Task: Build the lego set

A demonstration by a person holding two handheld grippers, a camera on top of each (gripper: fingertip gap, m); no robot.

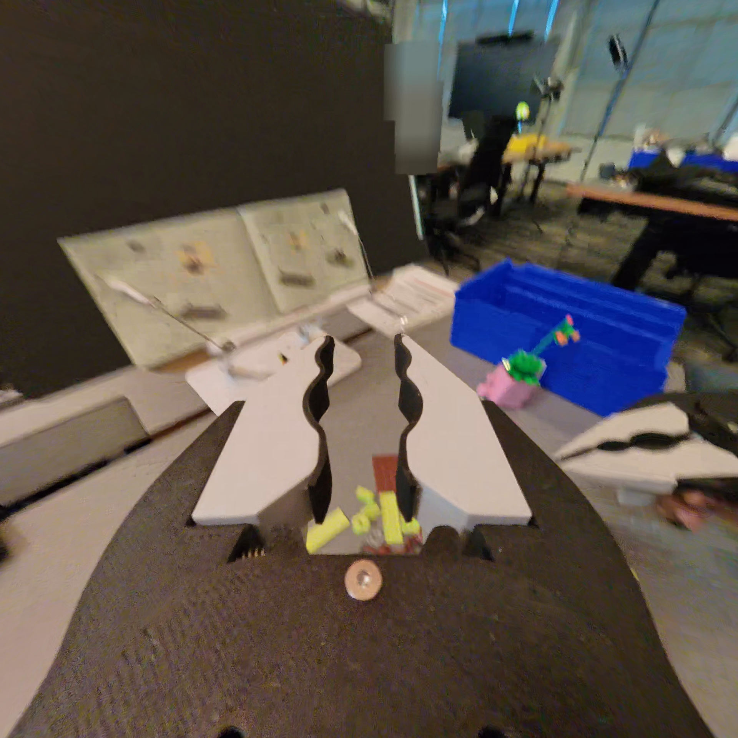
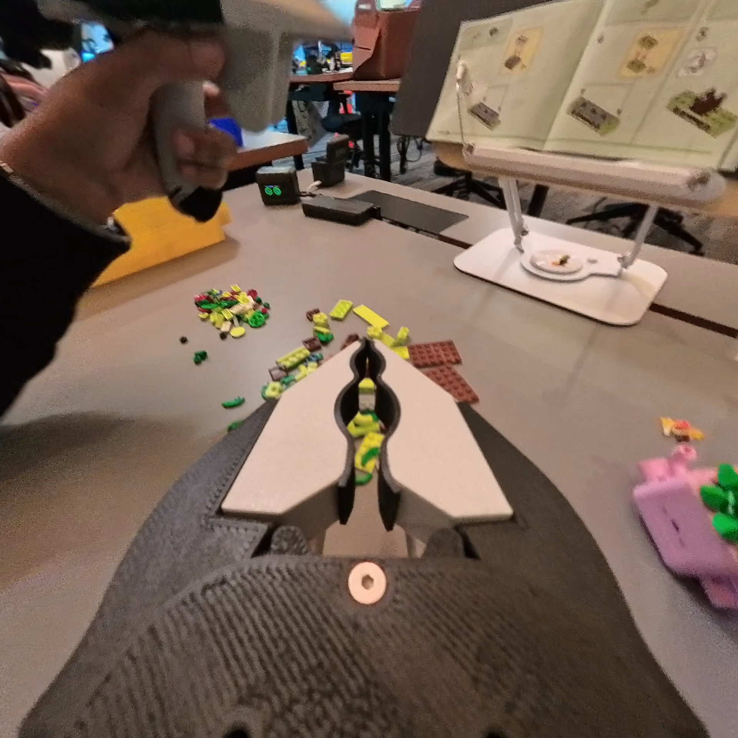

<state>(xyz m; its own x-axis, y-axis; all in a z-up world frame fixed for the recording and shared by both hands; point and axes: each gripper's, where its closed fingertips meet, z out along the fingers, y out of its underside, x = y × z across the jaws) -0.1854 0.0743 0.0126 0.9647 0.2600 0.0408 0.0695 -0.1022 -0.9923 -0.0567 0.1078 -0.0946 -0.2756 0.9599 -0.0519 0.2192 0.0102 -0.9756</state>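
My left gripper [image 1: 363, 341] is open and empty, held above the grey table [image 1: 359, 419]. Lime bricks [image 1: 361, 519] and a brown plate [image 1: 384, 471] lie below it. My right gripper [image 2: 366, 344] is shut with its tips touching and nothing visibly held, low over scattered lime bricks [image 2: 361, 313] and two brown plates [image 2: 435, 353]. It also shows at the right of the left wrist view [image 1: 639, 443]. A pink pot build with green leaves [image 2: 687, 515] lies on the table at the right; it also shows in the left wrist view [image 1: 515, 379].
An open instruction booklet [image 2: 599, 80] rests on a white stand [image 2: 559, 275]. A pile of small mixed pieces [image 2: 231, 307] lies at the left. A blue bin [image 1: 579, 331], a yellow bin [image 2: 159, 235] and black devices [image 2: 277, 189] sit farther back. A hand [image 2: 100, 120] grips the left gripper's handle. The left gripper's tips are roughly 20 cm from the right gripper's.
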